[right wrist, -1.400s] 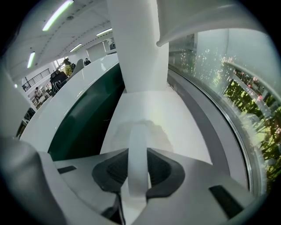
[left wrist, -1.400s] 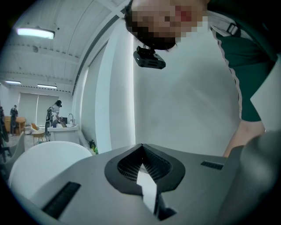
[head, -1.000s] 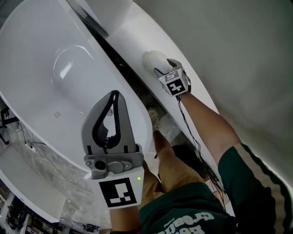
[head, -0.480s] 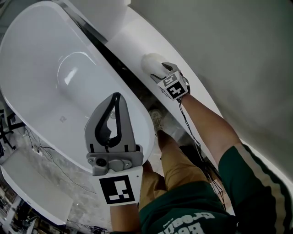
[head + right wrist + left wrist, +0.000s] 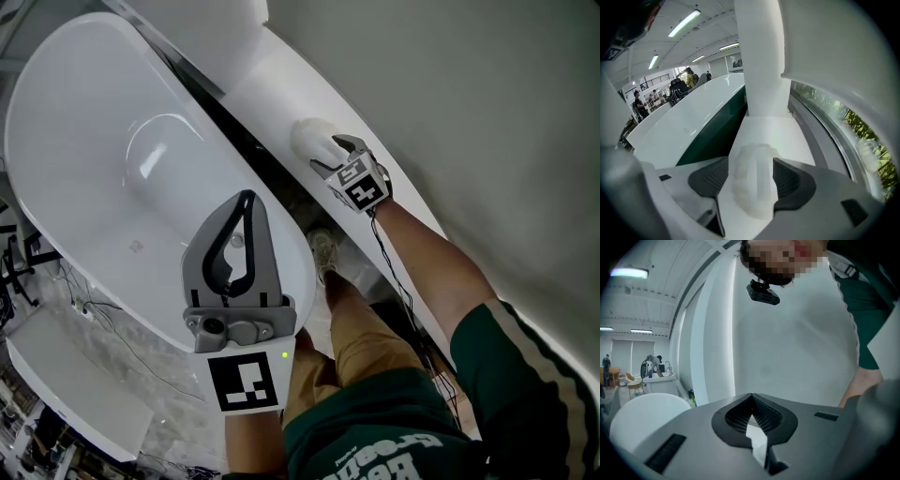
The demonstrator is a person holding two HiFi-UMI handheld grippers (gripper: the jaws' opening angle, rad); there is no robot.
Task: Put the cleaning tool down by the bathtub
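Hardly moved since a second ago, your right gripper (image 5: 336, 150) pinches the seemingly soft, light cleaning tool (image 5: 311, 138) mid-body by the bathtub (image 5: 84, 159); your left gripper (image 5: 247, 199) has its jaws pressed together, empty.

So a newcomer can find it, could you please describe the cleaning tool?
Start at the big white bathtub, then cross the dark gap to the white ledge. The cleaning tool is the puffy rounded pad there, gripped by the right tongs.

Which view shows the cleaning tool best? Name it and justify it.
The right gripper view: the cleaning tool sits close and central, its fuzzy white body pinched in the jaws of the right hand-held gripper. The head view shows it as a small white lump at that gripper's tip. The left gripper view shows none of it.
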